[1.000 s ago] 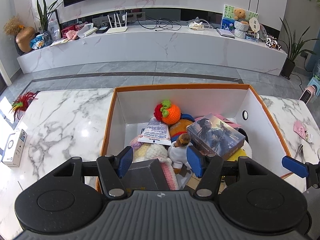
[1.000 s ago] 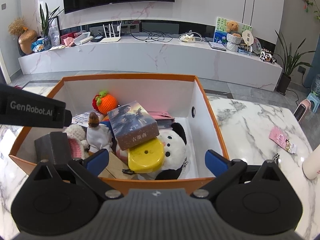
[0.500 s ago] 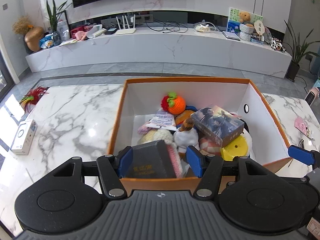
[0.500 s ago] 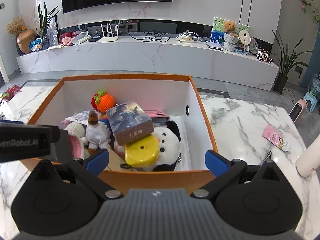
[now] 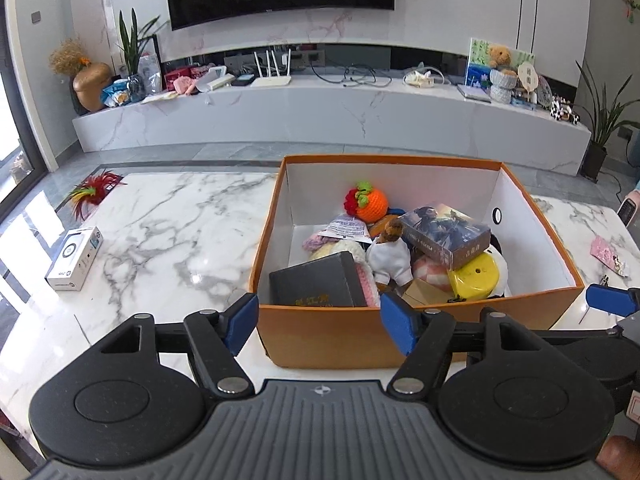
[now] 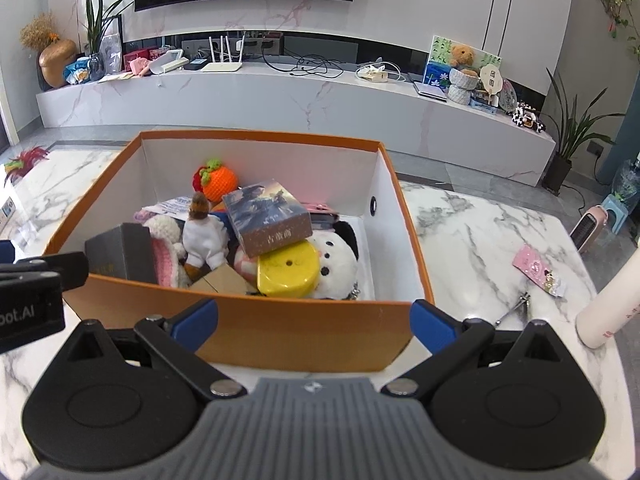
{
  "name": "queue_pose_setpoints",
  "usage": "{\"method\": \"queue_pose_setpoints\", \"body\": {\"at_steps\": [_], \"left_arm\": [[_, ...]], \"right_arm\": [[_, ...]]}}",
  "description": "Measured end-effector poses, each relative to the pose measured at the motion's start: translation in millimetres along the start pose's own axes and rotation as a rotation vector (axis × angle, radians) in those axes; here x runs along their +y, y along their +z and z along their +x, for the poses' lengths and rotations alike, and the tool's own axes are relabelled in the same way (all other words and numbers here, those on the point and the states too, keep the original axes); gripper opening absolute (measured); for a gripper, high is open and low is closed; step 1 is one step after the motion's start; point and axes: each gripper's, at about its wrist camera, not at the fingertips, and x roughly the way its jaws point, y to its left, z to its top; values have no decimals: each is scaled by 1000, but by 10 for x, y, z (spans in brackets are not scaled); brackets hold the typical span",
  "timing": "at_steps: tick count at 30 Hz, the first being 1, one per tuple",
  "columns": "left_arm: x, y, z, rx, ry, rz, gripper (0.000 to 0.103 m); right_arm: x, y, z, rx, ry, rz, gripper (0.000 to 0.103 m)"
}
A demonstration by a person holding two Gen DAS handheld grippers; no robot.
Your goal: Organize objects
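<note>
2 grippers, left (image 5: pixel 318 322) and right (image 6: pixel 314 322), hang spread and empty-handed before the toy-filled orange box (image 6: pixel 304 330).

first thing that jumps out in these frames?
The orange cardboard box in the middle of the marble table, heaped with toys: a crocheted orange fruit at the back, a yellow lid on a white plush near the front. A dark grey box leans in its near-left corner. Both the left gripper and right gripper sit just outside the near wall, jaws open and empty.
</note>
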Motion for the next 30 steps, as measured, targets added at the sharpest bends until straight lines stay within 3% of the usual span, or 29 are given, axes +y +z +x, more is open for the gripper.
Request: {"method": "queue_pose_setpoints", "body": {"at_steps": [6, 17, 30], "left_arm": [[-1, -97, -44, -8, 1, 6, 89], [66, -112, 34, 36, -55, -38, 93], [58, -119, 50, 19, -43, -37, 96]], "right_arm": [[-28, -32, -46, -4, -25, -6, 102], [-29, -44, -46, 0, -41, -12, 102], [20, -56, -26, 6, -45, -37, 102]]}}
